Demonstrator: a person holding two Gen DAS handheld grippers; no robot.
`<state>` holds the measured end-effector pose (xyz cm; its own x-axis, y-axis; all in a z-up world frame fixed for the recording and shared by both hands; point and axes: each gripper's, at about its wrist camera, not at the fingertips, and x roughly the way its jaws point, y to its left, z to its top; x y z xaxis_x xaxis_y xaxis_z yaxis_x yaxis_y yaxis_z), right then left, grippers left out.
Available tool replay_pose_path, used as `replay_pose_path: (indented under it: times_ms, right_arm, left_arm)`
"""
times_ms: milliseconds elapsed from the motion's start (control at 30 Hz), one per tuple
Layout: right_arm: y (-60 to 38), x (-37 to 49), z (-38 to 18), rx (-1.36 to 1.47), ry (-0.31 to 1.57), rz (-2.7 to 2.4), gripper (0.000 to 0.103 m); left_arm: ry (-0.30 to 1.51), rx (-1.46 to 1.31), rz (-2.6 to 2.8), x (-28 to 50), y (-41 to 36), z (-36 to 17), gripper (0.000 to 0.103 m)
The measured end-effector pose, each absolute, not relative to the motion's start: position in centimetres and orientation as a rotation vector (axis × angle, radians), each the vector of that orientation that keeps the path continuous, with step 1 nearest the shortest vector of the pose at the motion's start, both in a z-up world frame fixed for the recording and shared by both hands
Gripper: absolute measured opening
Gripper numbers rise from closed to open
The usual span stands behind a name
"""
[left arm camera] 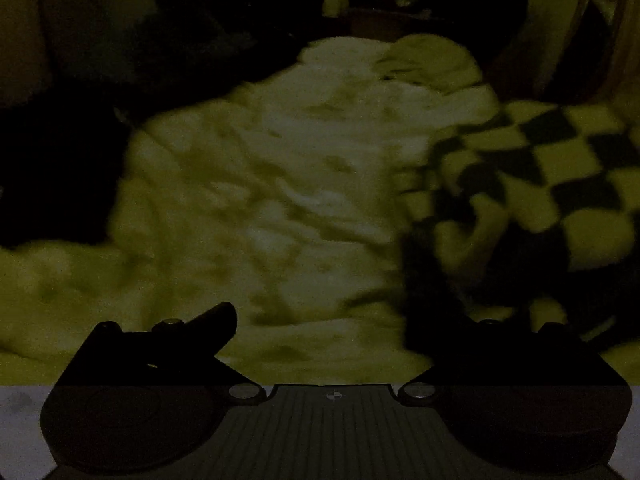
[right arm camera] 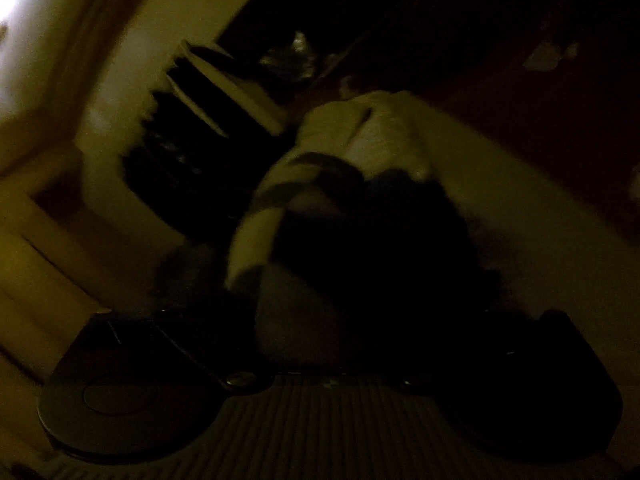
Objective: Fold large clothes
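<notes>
The scene is very dark. In the left wrist view a large pale fluffy garment (left arm camera: 272, 184) lies spread on a surface ahead of my left gripper (left arm camera: 320, 320), whose fingers stand wide apart and hold nothing. A black-and-yellow checkered cloth (left arm camera: 552, 176) lies bunched at the right. In the right wrist view the checkered cloth (right arm camera: 288, 200) hangs bunched right in front of my right gripper (right arm camera: 332, 312); its fingers are lost in shadow. A pale garment part (right arm camera: 384, 136) shows beyond.
Dark fabric (left arm camera: 60, 168) lies at the left of the pale garment. Dark furniture (left arm camera: 380, 12) stands behind it. In the right wrist view a pale wall or door frame (right arm camera: 60, 80) fills the left and shelves with slats (right arm camera: 208, 92) sit at centre.
</notes>
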<state>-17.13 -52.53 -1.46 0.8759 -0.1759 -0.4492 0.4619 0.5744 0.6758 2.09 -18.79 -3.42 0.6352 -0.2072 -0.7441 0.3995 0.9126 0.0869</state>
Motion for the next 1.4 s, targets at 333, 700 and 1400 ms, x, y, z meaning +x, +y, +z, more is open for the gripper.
replay_pose_path:
  times_ms: [333,700,1400]
  right_arm:
    - [-44.1,-13.4,6.8,0.475,0.560,-0.313,0.103]
    - [-40.2,-10.5,7.7,0.259,0.634,-0.362,0.103]
    - [-39.9,-9.8,5.2,0.103,0.712,-0.477,0.103]
  left_arm:
    - [0.797,0.156,-0.367,0.3,-19.2,2.6,0.103]
    - [0.826,0.248,-0.385,-0.8,-22.9,2.8,0.103]
    - [0.768,0.358,-0.326,-1.6,-23.1,1.2,0.103]
